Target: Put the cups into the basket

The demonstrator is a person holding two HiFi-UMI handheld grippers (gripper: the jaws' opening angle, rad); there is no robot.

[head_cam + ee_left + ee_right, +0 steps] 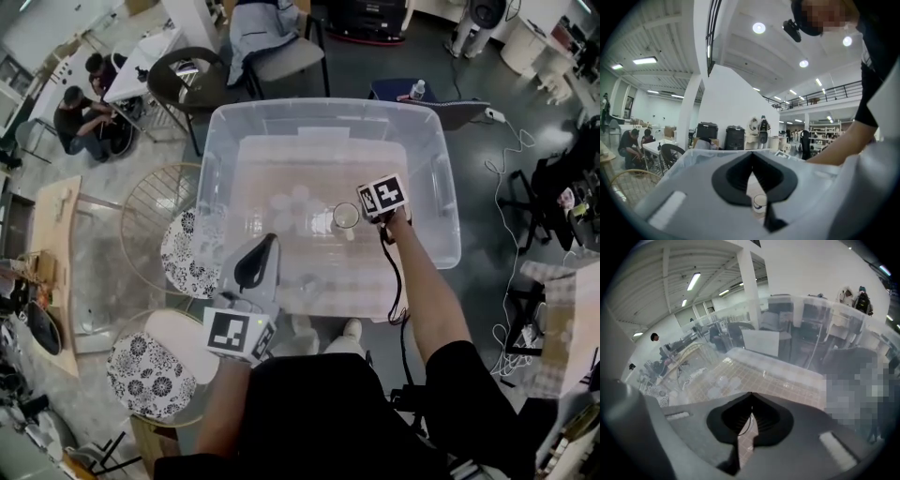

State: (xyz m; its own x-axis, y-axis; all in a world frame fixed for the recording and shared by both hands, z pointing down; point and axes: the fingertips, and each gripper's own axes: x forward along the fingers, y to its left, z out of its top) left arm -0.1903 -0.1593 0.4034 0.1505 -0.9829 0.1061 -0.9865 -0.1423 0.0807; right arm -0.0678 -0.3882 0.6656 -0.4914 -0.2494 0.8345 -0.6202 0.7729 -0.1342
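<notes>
Head view: right tongs (pixel 750 416) grasp a clear cup (pixel 346 217) by its rim at the basket's (pixel 323 105) 3 o'clock, probably to release it upright. Left tongs (pixel 752 171), clenched and empty, wait at 7 o'clock.

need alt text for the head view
Top-down: a person's two grippers at a clear bin. The right gripper hangs over its right side beside a clear cup; the left gripper hovers at the near rim. Other cups lie on the bin floor.

Cups (pixel 286 208) in basket (pixel 323 105) (left half).
</notes>
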